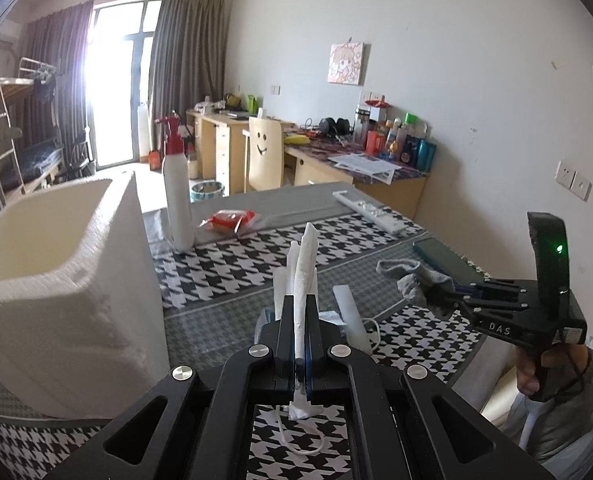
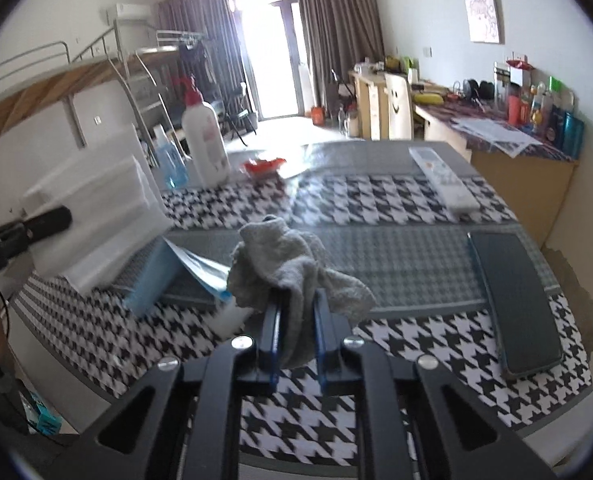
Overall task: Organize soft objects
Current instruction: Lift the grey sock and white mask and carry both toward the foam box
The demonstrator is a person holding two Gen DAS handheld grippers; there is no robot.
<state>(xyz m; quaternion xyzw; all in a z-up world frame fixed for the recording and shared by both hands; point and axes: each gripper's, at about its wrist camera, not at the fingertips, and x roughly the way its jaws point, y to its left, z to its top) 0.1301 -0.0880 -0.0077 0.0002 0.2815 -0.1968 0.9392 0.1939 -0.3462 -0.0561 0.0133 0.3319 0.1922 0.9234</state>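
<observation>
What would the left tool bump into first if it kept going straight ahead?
Probably nothing close. The left tool, pinching a white tissue, points over the checkered tablecloth. The white bottle and red packet sit left of its line; the foam box is further left. Depth is hard to judge.

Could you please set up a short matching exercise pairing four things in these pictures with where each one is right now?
Things:
1. tissue
2. sock
3. phone
4. spray bottle

Places:
A. lying flat on the table's right side
B. pinched in the left gripper
C. standing upright beside the foam box
D. pinched in the right gripper

Pairs: 1-B, 2-D, 3-A, 4-C
</observation>
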